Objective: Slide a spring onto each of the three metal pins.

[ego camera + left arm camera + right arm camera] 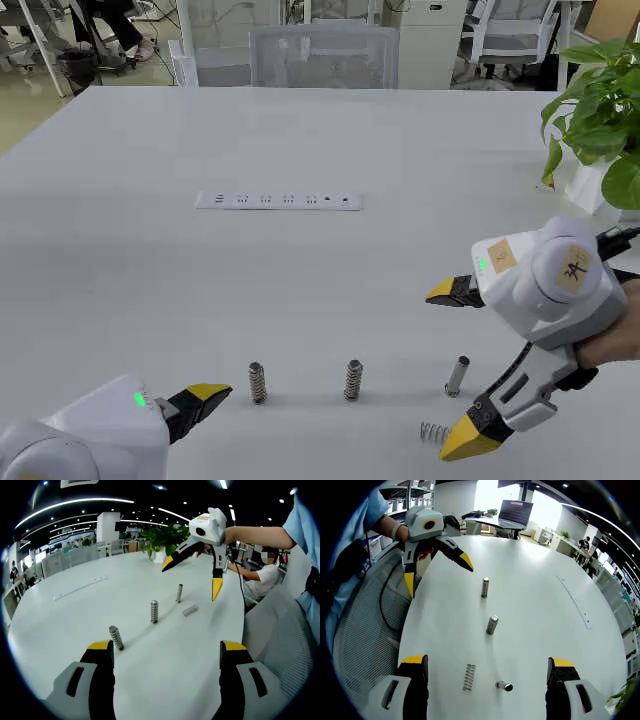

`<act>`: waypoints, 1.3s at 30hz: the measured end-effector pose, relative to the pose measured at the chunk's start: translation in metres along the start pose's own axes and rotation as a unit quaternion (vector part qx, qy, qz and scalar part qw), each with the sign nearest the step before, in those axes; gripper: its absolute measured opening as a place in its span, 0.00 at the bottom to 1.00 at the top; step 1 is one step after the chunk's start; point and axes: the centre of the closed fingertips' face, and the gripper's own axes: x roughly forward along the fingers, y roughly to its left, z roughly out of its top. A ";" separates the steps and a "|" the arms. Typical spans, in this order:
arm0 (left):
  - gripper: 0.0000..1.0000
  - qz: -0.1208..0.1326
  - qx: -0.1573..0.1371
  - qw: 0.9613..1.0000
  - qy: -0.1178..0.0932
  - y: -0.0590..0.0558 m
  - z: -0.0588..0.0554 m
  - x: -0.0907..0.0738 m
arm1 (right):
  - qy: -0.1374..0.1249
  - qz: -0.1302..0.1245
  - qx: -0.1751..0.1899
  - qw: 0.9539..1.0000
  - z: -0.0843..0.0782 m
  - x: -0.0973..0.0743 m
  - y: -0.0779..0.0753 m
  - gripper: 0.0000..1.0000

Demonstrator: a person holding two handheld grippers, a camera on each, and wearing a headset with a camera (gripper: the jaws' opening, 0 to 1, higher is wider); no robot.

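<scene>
Head view: table (pixel 120 250) has open room toward the far edge; power strip (pixel 278 201) lies mid-table. Three pins stand upright in a row nr the front edge. The left pin (pixel 258 382) and middle pin (pixel 353 380) wear springs, the right pin (pixel 457 376) is bare. The loose spring (pixel 433 432) lies flat before it, beside the lower tip of the right tongs (pixel 440 375), which are spread wide.

Left gripper view: left tongs (pixel 166 647) spread, holding nothing; the pin row runs diagonally away.

Right gripper view: the spring's long axis points away along the jaws; table edge and mesh chair (pixel 365 630) at left.

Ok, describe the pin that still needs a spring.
On the white table, three upright pins stand in a row. The bare pin is the end one nearest the potted plant, a loose spring beside it. The middle pin and far pin wear springs; this one is smooth.
</scene>
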 end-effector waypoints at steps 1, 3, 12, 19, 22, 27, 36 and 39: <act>0.86 -0.001 0.001 1.000 0.000 -0.001 0.000 0.001 | -0.001 -0.002 0.003 1.000 -0.002 -0.002 0.001 0.99; 0.85 -0.003 0.003 1.000 0.000 -0.002 0.002 0.003 | -0.004 -0.006 0.014 1.000 -0.009 -0.005 0.004 0.99; 0.85 -0.021 0.015 1.000 0.006 -0.010 0.006 0.013 | -0.013 -0.027 0.054 0.998 -0.032 -0.018 0.016 0.99; 0.85 -0.034 0.023 0.999 0.008 -0.014 0.009 0.019 | -0.027 -0.042 0.087 0.995 -0.045 -0.024 0.027 0.99; 0.84 -0.039 0.025 0.999 0.008 -0.017 0.011 0.022 | -0.035 -0.048 0.100 0.993 -0.049 -0.027 0.034 0.99; 0.84 -0.047 0.030 0.998 0.006 -0.019 0.013 0.026 | -0.044 -0.063 0.127 0.989 -0.057 -0.034 0.038 0.99; 0.83 -0.063 0.040 0.997 0.012 -0.025 0.016 0.034 | -0.057 -0.076 0.159 0.983 -0.069 -0.042 0.052 0.99; 0.83 -0.069 0.044 0.997 0.015 -0.028 0.016 0.038 | -0.057 -0.081 0.171 0.980 -0.075 -0.043 0.057 0.99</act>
